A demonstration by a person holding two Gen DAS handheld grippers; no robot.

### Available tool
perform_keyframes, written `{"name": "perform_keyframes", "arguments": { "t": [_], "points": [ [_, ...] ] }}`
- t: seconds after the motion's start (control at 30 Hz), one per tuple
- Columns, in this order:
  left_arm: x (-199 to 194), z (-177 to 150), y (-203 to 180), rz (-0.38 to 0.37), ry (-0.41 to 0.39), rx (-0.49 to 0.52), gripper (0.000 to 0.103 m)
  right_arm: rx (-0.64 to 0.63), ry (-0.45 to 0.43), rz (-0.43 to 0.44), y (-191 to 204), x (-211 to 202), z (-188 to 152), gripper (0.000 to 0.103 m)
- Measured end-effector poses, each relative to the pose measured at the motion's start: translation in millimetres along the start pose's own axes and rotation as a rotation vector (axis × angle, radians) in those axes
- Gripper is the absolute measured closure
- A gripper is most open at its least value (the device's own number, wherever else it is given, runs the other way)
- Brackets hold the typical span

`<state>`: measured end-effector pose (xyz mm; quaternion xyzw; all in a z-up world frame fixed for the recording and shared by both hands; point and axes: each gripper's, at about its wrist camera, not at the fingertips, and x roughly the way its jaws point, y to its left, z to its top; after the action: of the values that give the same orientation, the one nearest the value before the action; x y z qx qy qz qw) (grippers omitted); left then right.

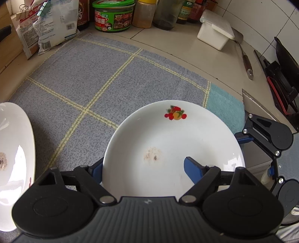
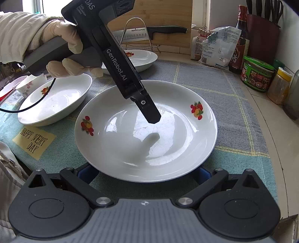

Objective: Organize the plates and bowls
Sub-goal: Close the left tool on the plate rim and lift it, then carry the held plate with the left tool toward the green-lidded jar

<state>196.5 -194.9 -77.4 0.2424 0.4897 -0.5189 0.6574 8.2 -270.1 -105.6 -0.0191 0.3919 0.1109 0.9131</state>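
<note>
A white plate with fruit decals (image 2: pixel 168 149) (image 1: pixel 168 142) lies on the grey checked cloth (image 1: pixel 93 84). My left gripper (image 1: pixel 143 170) points steeply down at its left rim. One blue finger (image 1: pixel 192 172) hangs just above the plate's inside and casts a shadow there. The other finger (image 1: pixel 96 168) is outside the rim, and neither pad presses on it. From the right wrist, that left finger (image 2: pixel 151 115) shows over the plate's middle. My right gripper (image 2: pixel 145 175) is spread wide at the near rim, with both fingertips hidden under the plate's edge.
A deeper white dish (image 2: pixel 56 101), another plate (image 2: pixel 143 58) and a small floral cup (image 2: pixel 28 86) stand to the left and behind. Sauce jars (image 1: pixel 114 16), bottles, bags and a white box (image 1: pixel 214 33) line the wall. A spatula (image 1: pixel 246 61) lies at the right.
</note>
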Motion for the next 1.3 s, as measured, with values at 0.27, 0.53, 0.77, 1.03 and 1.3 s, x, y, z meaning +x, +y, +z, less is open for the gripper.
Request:
{"name": "perform_keyframes", "arguments": {
  "t": [0.27, 0.53, 0.77, 1.03, 1.3],
  "points": [
    [-0.8, 3.9, 4.8, -0.025, 0.036, 0.027, 0.024, -0.016, 0.002, -0.004, 1.9, 1.9, 2.1, 0.000],
    [-0.6, 3.8, 4.5, -0.021, 0.044, 0.028, 0.024, -0.027, 0.024, -0.018, 1.9, 3.0, 5.7, 0.000],
    [-7.2, 7.5, 5.7, -0.012, 0.024, 0.017, 0.024, -0.054, 0.036, -0.027, 0.6, 1.7, 10.5, 0.000],
    [-14.9, 25.5, 8.5, 0.002, -0.024, 0.010, 0.024, -0.083, 0.020, -0.040, -10.4, -0.7, 21.4, 0.000],
    [-13.3, 48.8, 14.9, 0.019, -0.061, 0.005, 0.024, -0.107, 0.008, -0.060, -30.5, 1.6, 36.7, 0.000]
  ]
}}
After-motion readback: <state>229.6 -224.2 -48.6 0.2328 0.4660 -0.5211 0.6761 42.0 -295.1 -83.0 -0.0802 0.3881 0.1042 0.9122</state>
